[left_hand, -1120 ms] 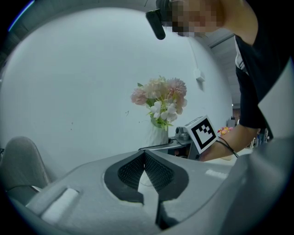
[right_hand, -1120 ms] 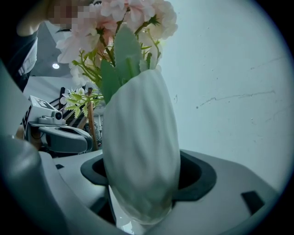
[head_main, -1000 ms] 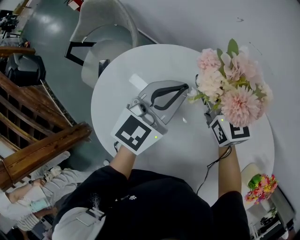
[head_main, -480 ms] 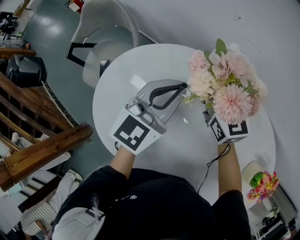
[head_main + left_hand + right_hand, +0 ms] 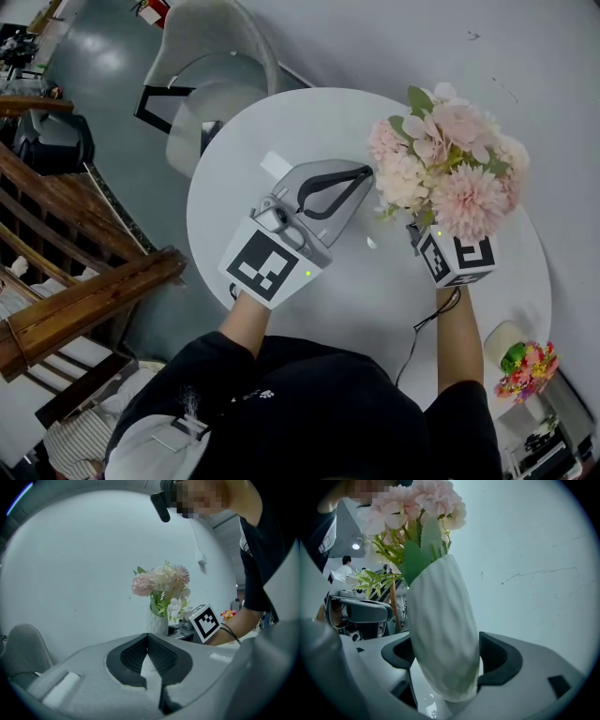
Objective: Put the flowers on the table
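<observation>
Pink and cream flowers [image 5: 448, 169] stand in a white ribbed vase [image 5: 443, 630]. My right gripper [image 5: 446, 667] is shut on the vase's lower body, which leans in the right gripper view. In the head view the blooms hide the vase and the right jaws; only the marker cube [image 5: 457, 258] shows, over the right part of the round white table [image 5: 281, 131]. Whether the vase base touches the table I cannot tell. My left gripper [image 5: 366, 173] hangs over the table's middle, shut on nothing, with the flowers [image 5: 161, 581] just to its right.
A grey chair [image 5: 211, 56] stands at the table's far left edge. A wooden railing [image 5: 84, 281] runs along the left. A small pot of colourful flowers [image 5: 523, 367] sits beyond the table's near right rim. A pale wall rises behind the table.
The right gripper has carried the vase of flowers slightly left and farther over the table. The left gripper has stayed where it was.
</observation>
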{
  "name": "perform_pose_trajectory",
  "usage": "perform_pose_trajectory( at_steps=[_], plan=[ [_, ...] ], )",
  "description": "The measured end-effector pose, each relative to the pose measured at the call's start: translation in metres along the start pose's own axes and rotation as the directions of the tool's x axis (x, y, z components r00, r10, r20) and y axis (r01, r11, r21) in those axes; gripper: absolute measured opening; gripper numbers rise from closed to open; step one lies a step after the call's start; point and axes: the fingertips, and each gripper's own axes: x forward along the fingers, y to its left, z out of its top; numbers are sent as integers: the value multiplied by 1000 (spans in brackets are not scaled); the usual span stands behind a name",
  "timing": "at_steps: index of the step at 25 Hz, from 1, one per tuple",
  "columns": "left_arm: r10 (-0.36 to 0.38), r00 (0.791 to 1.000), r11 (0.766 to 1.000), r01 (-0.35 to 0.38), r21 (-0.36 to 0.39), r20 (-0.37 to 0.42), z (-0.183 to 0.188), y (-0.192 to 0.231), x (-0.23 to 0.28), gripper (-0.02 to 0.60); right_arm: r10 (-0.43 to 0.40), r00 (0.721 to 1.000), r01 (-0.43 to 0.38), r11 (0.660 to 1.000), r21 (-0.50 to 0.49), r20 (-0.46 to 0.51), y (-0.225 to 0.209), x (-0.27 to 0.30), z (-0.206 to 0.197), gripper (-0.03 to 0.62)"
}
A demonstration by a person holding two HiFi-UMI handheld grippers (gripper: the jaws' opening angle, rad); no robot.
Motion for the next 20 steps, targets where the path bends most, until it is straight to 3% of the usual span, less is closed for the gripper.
perform_pose_trajectory(
  at_steps=[20],
  plan=[
    [12, 1000, 1000, -12, 4, 15, 9, -8, -15, -2, -6, 1000, 6, 1000, -28, 3, 8, -19, 11, 405]
  ],
)
